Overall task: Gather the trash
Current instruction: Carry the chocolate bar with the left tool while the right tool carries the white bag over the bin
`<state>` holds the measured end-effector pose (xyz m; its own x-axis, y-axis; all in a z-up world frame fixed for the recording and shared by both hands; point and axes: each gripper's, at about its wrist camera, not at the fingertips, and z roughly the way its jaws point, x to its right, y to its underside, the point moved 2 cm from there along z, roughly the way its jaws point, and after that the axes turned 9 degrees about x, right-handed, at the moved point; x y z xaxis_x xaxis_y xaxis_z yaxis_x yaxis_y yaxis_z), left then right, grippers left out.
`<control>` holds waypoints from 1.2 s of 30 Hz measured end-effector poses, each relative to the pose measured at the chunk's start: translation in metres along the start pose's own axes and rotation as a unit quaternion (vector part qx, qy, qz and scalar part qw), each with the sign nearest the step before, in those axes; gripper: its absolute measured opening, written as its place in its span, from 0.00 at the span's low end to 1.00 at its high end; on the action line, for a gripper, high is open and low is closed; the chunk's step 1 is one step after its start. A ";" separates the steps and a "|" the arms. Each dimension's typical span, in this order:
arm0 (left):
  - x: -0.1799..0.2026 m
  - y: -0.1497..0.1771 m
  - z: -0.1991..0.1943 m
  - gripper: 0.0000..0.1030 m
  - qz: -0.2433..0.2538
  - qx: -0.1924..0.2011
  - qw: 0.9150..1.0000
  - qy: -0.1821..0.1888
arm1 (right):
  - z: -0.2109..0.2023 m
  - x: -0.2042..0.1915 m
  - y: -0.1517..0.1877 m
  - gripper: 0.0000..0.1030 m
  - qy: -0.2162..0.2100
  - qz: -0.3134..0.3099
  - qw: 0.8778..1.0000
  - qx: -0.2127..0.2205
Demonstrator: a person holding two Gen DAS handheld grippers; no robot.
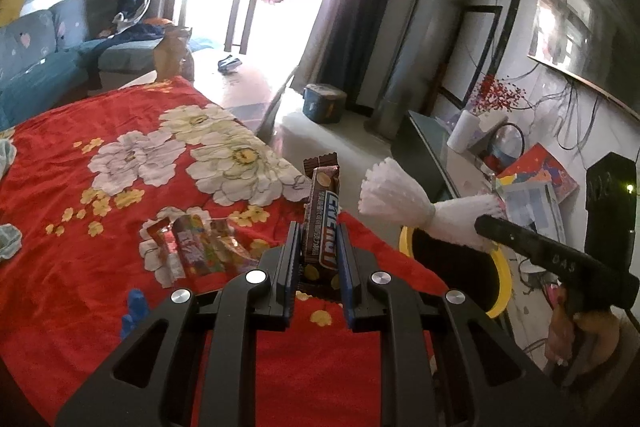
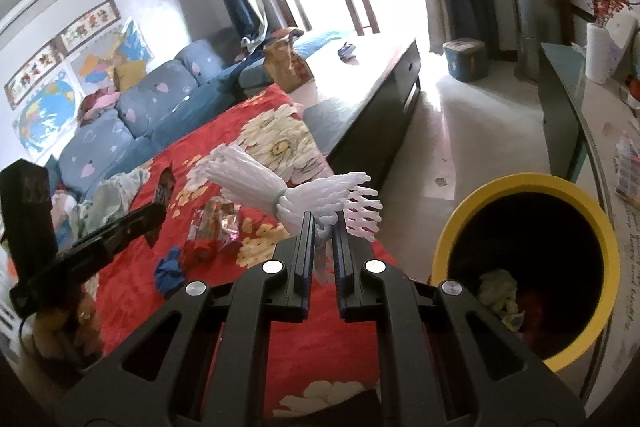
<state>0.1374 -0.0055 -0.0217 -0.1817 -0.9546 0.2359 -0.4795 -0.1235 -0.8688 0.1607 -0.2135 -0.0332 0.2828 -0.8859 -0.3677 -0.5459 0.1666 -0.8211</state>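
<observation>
Left tongs (image 1: 318, 247) clenched on snack bar (image 1: 320, 223): light, crinkly, slippery wrapper, gripped mid-length. Right tongs (image 2: 324, 243) pinching white foam netting (image 2: 280, 193): soft, springy, weightless; bin (image 2: 528, 187) beside.

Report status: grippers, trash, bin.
Left gripper shut on bar wrapper. Right gripper shut on white bundle. Bin open beside table, nothing blocking.

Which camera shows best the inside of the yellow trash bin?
The right wrist view: it looks down into the yellow trash bin, showing crumpled trash at the bottom. In the left wrist view, only part of its rim shows beyond the white foam net and the right gripper.
</observation>
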 end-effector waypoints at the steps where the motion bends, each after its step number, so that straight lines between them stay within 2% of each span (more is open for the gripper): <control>1: 0.002 0.000 0.000 0.17 0.003 0.000 1.000 0.002 | -0.001 0.002 -0.001 0.05 0.002 0.002 1.000 0.002; 22: 0.050 0.003 0.007 0.17 0.048 -0.010 0.998 0.036 | -0.026 0.044 -0.015 0.05 0.052 0.031 0.997 0.042; 36: 0.080 0.015 0.019 0.17 0.075 -0.026 0.995 0.057 | -0.038 0.075 -0.016 0.05 0.090 0.059 0.993 0.051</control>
<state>0.1318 -0.0889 -0.0236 -0.3485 -0.9242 0.1559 -0.4836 0.0348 -0.8746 0.1605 -0.2988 -0.0313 0.0715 -0.9193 -0.3870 -0.4814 0.3080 -0.8206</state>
